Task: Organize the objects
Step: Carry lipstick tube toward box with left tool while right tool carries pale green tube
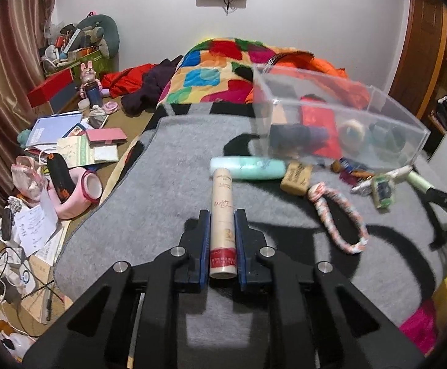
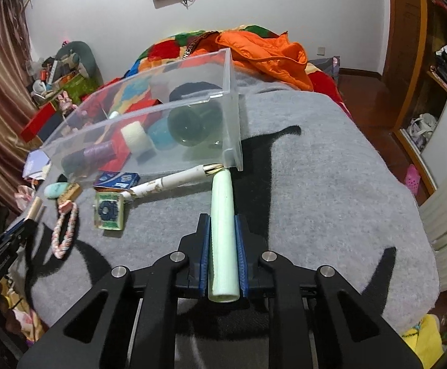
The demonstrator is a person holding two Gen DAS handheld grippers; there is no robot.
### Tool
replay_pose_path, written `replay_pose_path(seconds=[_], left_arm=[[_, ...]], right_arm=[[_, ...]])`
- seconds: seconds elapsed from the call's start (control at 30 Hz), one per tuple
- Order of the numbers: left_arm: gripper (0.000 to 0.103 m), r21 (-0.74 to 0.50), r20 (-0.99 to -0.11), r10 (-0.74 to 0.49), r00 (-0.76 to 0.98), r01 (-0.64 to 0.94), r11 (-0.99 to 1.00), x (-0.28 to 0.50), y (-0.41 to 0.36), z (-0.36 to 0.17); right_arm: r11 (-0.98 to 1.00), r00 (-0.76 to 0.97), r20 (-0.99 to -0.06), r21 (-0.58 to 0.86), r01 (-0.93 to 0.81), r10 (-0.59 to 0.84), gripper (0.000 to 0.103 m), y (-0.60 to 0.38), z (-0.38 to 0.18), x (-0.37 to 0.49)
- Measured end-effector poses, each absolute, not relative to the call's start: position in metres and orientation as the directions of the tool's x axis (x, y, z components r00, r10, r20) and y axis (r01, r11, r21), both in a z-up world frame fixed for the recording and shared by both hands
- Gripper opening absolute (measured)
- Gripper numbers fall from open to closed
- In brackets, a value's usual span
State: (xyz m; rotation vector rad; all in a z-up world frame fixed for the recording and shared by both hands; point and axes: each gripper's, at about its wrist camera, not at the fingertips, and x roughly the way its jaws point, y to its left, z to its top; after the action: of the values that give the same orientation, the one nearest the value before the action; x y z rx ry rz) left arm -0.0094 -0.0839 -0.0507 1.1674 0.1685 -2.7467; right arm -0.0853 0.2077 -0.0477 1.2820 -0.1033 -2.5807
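Both tubes look ready to go into the clear box [image 2: 149,113], so lift each one over the wall first, then let go gently.

The left gripper [image 1: 222,215] is squeezed tight on a tan tube [image 1: 222,215] that sticks out straight ahead of it. The box sits ahead and to its right.

The right gripper [image 2: 222,220] is squeezed tight on a pale green tube [image 2: 222,215]. The tube's far tip is close to the box's near corner, just ahead.

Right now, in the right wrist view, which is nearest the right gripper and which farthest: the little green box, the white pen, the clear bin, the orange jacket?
1. Green box, left of the right gripper.
2. White pen, ahead-left.
3. Clear bin, behind the pen.
4. Orange jacket, farthest back.
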Motion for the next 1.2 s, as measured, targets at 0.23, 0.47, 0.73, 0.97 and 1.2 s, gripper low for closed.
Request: replay_pose_path(seconds=[0.23, 0.47, 0.73, 0.97, 1.2], left_arm=[[0.014, -0.061, -0.676, -0.052, -0.735, 0.126, -0.990, -0.008, -0.063, -0.025], [0.014, -0.088, -0.626, 0.001, -0.780, 0.069, -0.994, -0.011, -0.046, 0.001], [0.014, -0.082, -0.592, 0.024, -0.805, 0.031, -0.996, -0.031, -0.035, 0.017], [0.014, -0.084, -0.580, 0.051, -0.813, -0.002, -0.996, -0.054, -0.028, 0.024], [0.014, -0.103, -0.592, 0.090, -0.801, -0.035, -0.994, -0.086, -0.023, 0.024]], right_arm=[[-0.953, -0.625, -0.722, 0.190, 0.234, -0.297, 0.014, 0.206, -0.020, -0.072], [-0.939, -0.657, -0.673, 0.196, 0.282, -0.338, 0.014, 0.196, 0.002, -0.067], [-0.927, -0.694, -0.617, 0.207, 0.311, -0.371, 0.014, 0.182, 0.021, -0.082], [-0.924, -0.716, -0.585, 0.207, 0.321, -0.380, 0.014, 0.175, 0.031, -0.103], [-0.918, -0.709, -0.585, 0.214, 0.334, -0.394, 0.014, 0.168, 0.029, -0.133]])
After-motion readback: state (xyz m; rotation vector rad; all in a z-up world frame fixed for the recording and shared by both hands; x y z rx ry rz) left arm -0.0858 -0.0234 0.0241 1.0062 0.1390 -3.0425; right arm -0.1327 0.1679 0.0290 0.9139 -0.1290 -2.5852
